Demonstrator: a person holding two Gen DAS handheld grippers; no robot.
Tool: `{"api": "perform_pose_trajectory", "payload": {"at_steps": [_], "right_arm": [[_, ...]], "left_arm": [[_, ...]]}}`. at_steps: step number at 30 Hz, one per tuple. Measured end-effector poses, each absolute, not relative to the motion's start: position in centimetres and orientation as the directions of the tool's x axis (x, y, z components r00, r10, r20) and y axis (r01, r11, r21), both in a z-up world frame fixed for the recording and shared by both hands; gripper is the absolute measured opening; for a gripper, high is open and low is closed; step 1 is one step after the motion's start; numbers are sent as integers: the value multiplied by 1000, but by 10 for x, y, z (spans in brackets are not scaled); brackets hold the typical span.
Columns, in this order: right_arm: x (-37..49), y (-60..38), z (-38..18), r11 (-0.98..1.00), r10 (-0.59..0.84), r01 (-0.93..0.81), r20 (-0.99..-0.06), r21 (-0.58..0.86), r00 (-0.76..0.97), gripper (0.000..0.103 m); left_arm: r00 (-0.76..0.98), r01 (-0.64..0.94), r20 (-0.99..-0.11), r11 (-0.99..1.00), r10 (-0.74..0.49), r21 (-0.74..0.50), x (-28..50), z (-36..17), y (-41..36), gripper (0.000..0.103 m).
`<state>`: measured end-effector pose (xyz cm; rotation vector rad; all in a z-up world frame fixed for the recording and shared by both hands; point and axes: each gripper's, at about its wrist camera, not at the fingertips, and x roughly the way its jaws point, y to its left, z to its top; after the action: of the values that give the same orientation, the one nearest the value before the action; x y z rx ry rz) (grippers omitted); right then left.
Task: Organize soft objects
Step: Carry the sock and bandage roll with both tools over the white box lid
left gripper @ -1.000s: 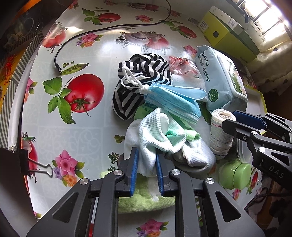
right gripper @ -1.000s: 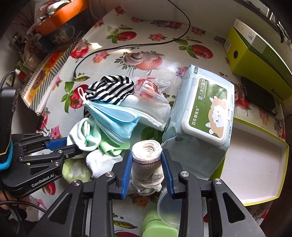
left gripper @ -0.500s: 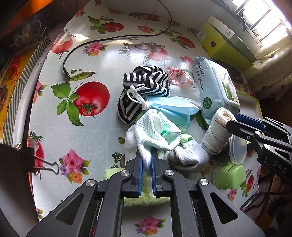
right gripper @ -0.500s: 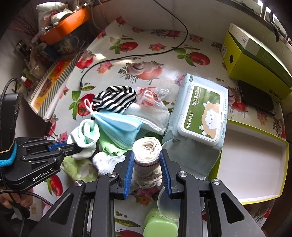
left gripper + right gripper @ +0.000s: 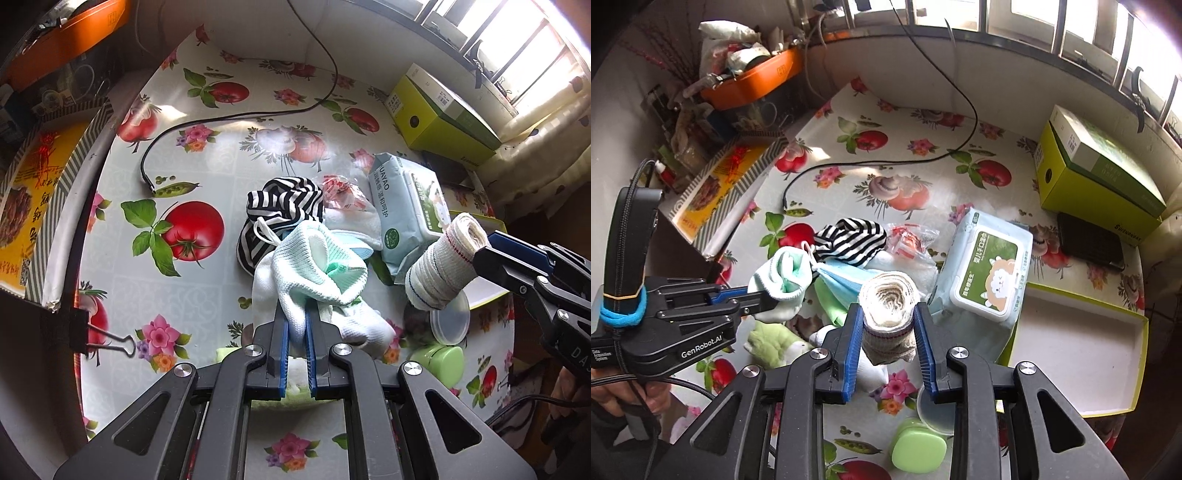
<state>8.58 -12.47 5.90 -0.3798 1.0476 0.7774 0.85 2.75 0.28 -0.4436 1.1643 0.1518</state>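
My left gripper (image 5: 295, 317) is shut on a white and mint green sock (image 5: 319, 267), lifted off the pile; the same sock (image 5: 785, 282) hangs from it in the right wrist view. My right gripper (image 5: 888, 314) is shut on a rolled white bandage (image 5: 889, 314), held above the table, and the bandage (image 5: 441, 267) shows at the right of the left wrist view. Below lie a striped black and white cloth (image 5: 282, 201), a blue face mask (image 5: 842, 282), a white cloth (image 5: 356, 223) and a green plush toy (image 5: 772, 341).
A pack of wet wipes (image 5: 988, 273) lies beside an open yellow-green tray (image 5: 1078, 347). A green box (image 5: 1097, 173) stands at the back right. A black cable (image 5: 236, 118) crosses the flowered tablecloth. A small green case (image 5: 918, 450) and a clear lid (image 5: 936, 411) sit near the front.
Both grippers have risen from the pile. The left jaws closed on the sock and lifted it; the right raised the bandage roll off the table.
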Motion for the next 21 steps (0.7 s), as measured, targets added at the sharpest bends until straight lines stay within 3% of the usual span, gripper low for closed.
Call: {"api": "perform_pose_trajectory", "payload": {"at_steps": [21], "right_arm": [[80,-157,95,718,420,-693,-835,67,355,27]], "left_arm": [[428,-282,-900,935,-79,-216,22,32,6,8]]}}
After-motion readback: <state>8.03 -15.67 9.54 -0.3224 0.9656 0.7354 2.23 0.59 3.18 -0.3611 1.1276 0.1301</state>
